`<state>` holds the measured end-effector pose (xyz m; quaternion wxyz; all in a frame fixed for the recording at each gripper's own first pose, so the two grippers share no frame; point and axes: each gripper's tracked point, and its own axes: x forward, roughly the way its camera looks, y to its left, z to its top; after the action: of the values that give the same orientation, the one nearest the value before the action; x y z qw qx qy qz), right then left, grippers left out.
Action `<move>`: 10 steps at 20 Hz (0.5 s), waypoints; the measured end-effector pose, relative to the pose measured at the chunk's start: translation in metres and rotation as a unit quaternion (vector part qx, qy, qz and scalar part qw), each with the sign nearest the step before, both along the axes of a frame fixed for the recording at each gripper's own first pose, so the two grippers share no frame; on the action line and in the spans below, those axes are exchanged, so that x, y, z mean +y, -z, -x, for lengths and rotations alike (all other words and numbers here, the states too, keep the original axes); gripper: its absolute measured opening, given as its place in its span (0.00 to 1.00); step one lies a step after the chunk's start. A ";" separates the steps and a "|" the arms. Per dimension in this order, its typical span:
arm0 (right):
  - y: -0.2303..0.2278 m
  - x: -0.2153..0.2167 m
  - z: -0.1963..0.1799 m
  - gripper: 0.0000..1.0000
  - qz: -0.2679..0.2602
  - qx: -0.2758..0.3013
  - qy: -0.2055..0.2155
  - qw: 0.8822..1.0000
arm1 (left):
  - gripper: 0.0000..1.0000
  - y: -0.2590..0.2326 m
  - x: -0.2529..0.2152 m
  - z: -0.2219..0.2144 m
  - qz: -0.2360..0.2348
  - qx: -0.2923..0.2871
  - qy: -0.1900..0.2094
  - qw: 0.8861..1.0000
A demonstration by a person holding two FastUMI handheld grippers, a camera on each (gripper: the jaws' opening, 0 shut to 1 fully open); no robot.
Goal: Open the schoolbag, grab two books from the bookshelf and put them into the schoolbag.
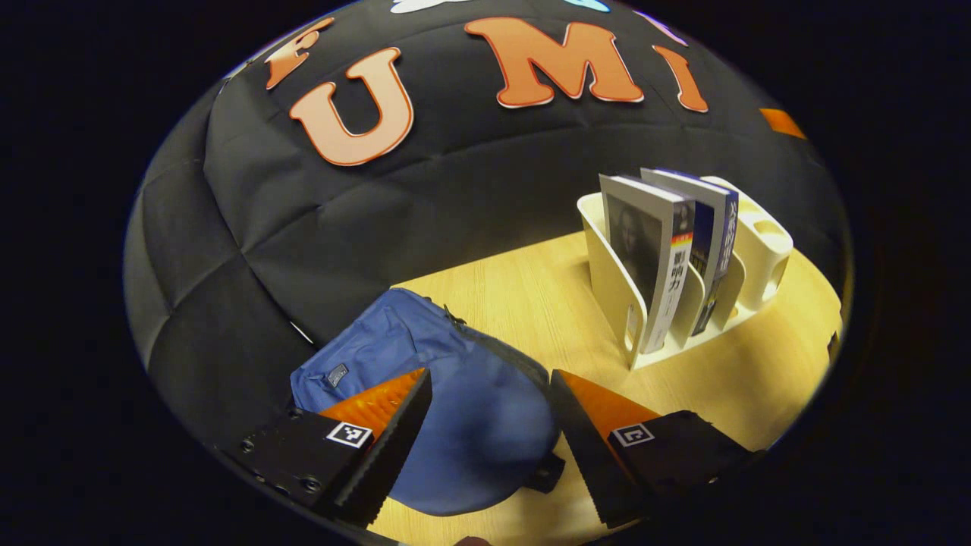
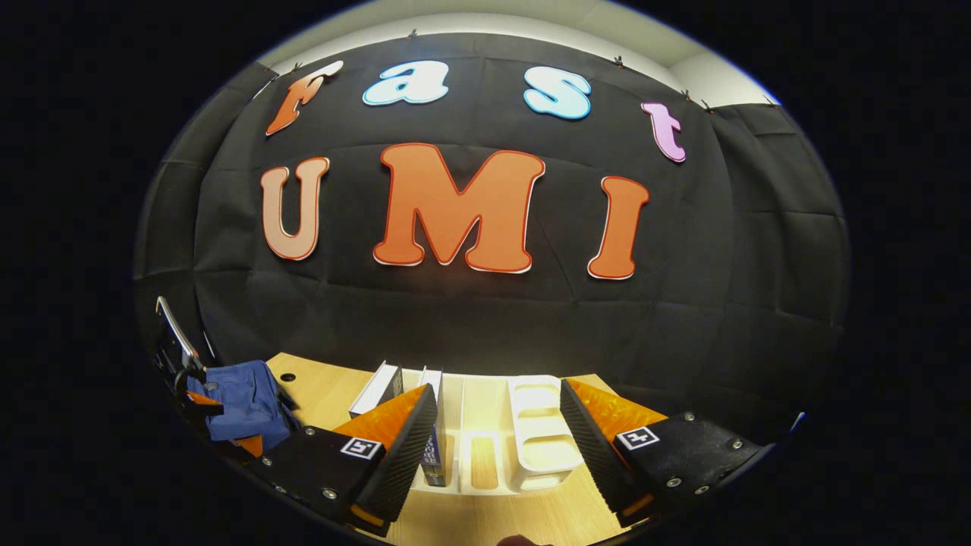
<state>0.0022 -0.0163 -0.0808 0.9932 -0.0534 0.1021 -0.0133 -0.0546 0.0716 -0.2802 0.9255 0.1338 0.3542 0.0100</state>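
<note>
Left gripper view: the left gripper hangs with its two fingers spread wide apart above a soft blue fabric schoolbag, which lies flat on the pale wooden table at about six o'clock, a dark zipper line curving along its upper edge. Nothing is clamped between the fingers. At two o'clock stands a cream plastic bookshelf with curved dividers, well apart from the bag. Two upright books lean in its slots: a grey-covered book with a portrait on its front nearest, and a blue-spined book just behind it.

Right gripper view: the right gripper hovers over the same cream bookshelf, fingers parted and holding nothing, the rack's open slots sitting between them at six o'clock. The two books show edge-on at seven o'clock, the grey-covered one outermost and the blue-spined one beside the left-hand finger. The blue schoolbag rests at eight o'clock near the table's far edge.
</note>
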 end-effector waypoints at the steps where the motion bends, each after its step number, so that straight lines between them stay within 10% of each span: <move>1: 0.003 -0.001 0.001 0.97 0.005 0.003 0.002 1.000 | 0.99 0.006 0.001 0.002 -0.011 0.004 0.008 1.000; 10: 0.036 -0.020 0.011 0.96 0.027 0.051 0.037 0.998 | 0.98 0.061 -0.007 0.034 -0.092 0.044 0.088 0.991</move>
<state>-0.0090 -0.0361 -0.1173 0.9837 -0.0773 0.1543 -0.0502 -0.0885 0.0648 -0.3411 0.8903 0.2491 0.3786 -0.0447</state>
